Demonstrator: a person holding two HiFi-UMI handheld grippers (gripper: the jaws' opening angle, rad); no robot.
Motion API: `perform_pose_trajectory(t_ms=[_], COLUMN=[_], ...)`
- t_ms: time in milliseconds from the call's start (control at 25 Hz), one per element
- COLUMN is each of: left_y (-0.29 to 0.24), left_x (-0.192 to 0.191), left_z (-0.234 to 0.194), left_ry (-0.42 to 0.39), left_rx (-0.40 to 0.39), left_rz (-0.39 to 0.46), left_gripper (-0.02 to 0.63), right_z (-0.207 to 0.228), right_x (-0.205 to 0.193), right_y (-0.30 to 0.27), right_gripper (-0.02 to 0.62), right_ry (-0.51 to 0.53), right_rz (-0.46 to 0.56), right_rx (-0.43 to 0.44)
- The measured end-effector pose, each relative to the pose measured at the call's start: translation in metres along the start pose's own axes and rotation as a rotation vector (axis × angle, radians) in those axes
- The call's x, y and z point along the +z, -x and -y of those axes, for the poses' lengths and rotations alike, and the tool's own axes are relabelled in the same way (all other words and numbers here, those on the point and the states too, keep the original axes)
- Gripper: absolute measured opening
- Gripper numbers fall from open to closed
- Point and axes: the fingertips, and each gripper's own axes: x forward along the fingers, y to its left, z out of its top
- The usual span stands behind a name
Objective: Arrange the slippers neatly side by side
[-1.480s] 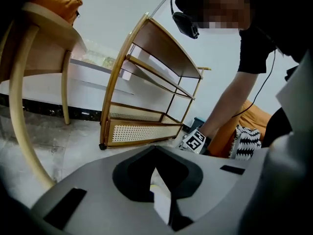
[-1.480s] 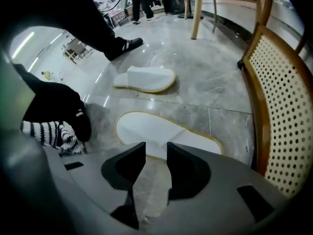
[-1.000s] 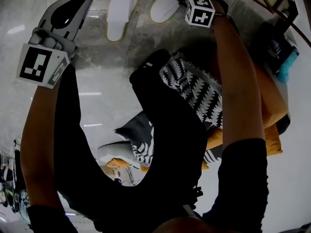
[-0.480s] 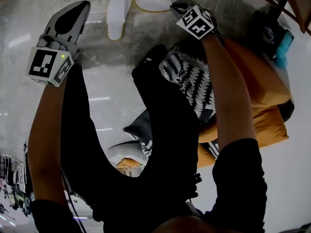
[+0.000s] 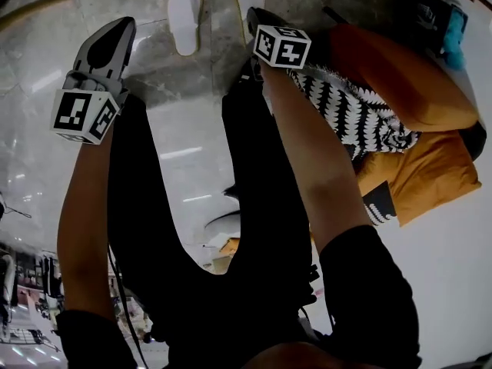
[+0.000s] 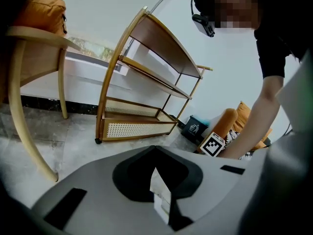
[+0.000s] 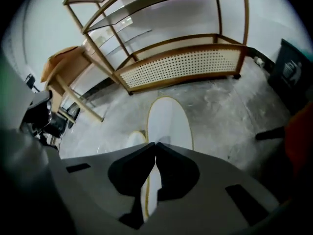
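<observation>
Standing at the back, a cane-fronted shelf rack (image 7: 182, 62) faces the marbled floor (image 5: 188, 141). In front of the rack the right slipper (image 7: 168, 119) points toward it, its near end nipped between the pressed-together jaws of the right gripper (image 7: 156, 143). The left slipper (image 5: 184, 18) lies parallel just beside it, apart, a little farther from the rack. Off the rack's right end stand a black bin (image 6: 195, 128) and then an orange armchair (image 5: 400, 75) with a black-and-white patterned cushion (image 5: 350, 114) against it; off its left end, a wooden chair (image 6: 62, 82) carrying an orange cushion (image 6: 41, 11). The left gripper (image 6: 155, 148), well short of the rack, is clenched on nothing. The person's dark-clad legs (image 5: 261, 206) and right forearm (image 5: 307, 160) block much of the floor from the head view. That view cuts off the right slipper's far end, the right gripper's body hides all but the left slipper's toe in its own view, and whether the held slipper clears the floor cannot be told
</observation>
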Motion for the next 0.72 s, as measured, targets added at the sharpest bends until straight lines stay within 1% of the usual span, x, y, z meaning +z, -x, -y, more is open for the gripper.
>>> perform_pose_trajectory(t_ms=[160,240,320,440,520,600,720], left_y=[-0.01,-0.014,-0.014,-0.015,-0.015,-0.014,-0.012], left_x=[-0.006,-0.008,-0.011,-0.02,-0.027,-0.034,-0.043], left_z=[0.004,0.002,-0.004,-0.017,-0.026,-0.029,-0.027], left_ry=[-0.014,-0.021,-0.022,-0.016,-0.008,-0.006,-0.011], left_rx=[-0.053,-0.071,-0.081,-0.08,-0.072,-0.069,-0.072], left_rz=[-0.011,-0.007,-0.002,0.002,0.005,0.0,-0.008], left_gripper=[0.015,0.015,0.015,0.015,0.015,0.015,0.015], right_z=[-0.002,-0.002,-0.006,-0.008,-0.01,-0.011,-0.008], right_x=[-0.027,-0.041,-0.057,-0.079,-0.087,-0.098,-0.112], right_y=[-0.022,-0.037,-0.055,-0.077,-0.091,-0.1,-0.104], right_gripper=[0.034,0.035,0.035,0.035,0.035,0.035,0.035], right_ry=[-0.272,-0.329,-0.338,-0.291,-0.271,-0.282,-0.292], right_rz=[0.066,0.073,0.055,0.007,-0.01,-0.02,-0.03], right_rx=[-0.054,-0.082,-0.094,-0.098,-0.086,-0.075,-0.083])
